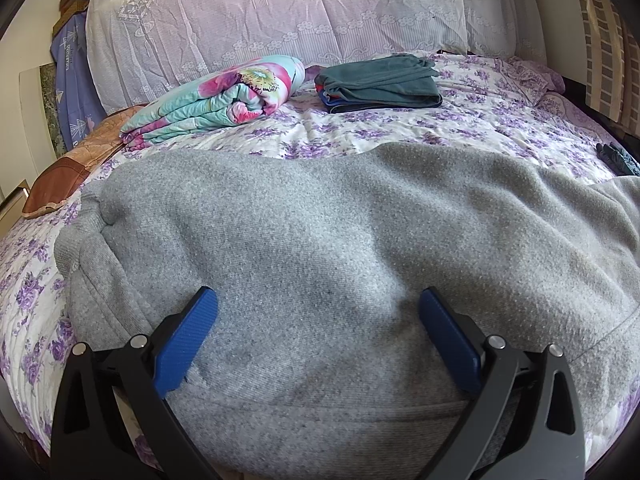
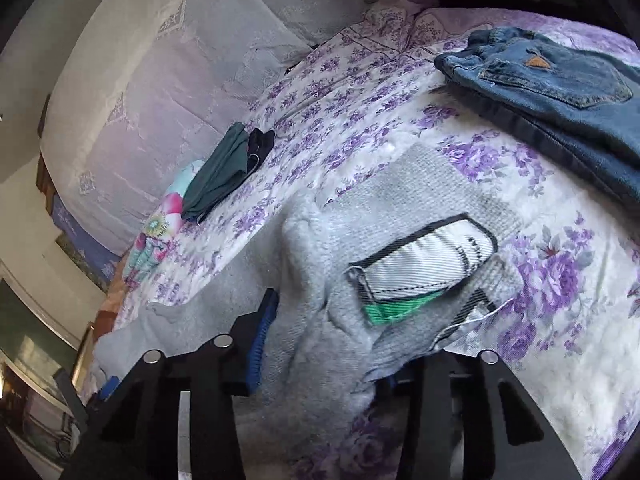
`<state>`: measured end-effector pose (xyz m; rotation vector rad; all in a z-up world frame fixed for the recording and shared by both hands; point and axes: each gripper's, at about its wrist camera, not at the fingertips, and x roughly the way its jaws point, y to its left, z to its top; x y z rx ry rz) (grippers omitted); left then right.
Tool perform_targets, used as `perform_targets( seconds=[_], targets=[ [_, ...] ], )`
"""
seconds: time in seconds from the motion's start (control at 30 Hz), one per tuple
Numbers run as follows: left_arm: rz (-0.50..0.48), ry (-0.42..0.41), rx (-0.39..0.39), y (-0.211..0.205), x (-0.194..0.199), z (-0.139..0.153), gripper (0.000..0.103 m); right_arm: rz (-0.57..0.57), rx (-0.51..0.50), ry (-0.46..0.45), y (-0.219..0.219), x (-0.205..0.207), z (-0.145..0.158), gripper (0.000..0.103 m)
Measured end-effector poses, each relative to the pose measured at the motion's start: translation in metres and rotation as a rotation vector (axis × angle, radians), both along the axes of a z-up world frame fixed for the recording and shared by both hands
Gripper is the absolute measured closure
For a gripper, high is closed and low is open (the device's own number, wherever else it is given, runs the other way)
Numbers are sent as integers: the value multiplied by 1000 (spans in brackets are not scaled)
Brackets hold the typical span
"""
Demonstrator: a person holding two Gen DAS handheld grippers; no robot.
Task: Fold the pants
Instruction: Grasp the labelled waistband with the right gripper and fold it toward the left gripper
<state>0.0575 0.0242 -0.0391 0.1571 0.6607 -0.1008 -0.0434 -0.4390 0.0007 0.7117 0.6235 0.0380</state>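
On the bed, right tool [image 2: 320,344] apparently clamped on grey pants [image 2: 316,280]; left tool [image 1: 318,312] wide open above them.

Bed [image 1: 460,136], purple-floral sheet: grey pants [image 1: 320,220], folded floral quilt [image 1: 216,96], folded clothes stack [image 1: 380,82], jeans [image 2: 560,84].

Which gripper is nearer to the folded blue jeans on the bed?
Right. The right gripper, bunching the grey pants between its fingers, has the blue jeans just beyond it on the bedspread. The left gripper, open over the grey pants, shows no jeans in its view.
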Motion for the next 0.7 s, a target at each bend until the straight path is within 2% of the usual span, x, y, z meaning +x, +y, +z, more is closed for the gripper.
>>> perform_targets(
  seconds=[0.07,0.2,0.4,0.5,0.57,0.63,0.67,0.7],
  targets=[
    [-3,-1,-3,-1,0,1,5,-1,34,-19,-2,0,0,68],
    [-5,-22,-26,4,-8,10,5,1,26,-39,4,-2,9,69],
    [45,-144,-19,33,-36,47,5,-14,64,-18,0,-3,3,69],
    [121,-103,-50,63,-29,53,5,-19,54,-32,3,-5,7,70],
    [202,-58,-110,89,-17,48,5,-25,-2,-46,10,-7,16,70],
    [300,50,-268,129,0,33,5,-31,-65,-58,19,-8,26,70],
    [316,91,-333,141,3,25,5,-35,-99,-65,23,-8,31,70],
    [317,149,-441,157,10,12,4,-41,-153,-78,32,-8,39,70]
  ],
)
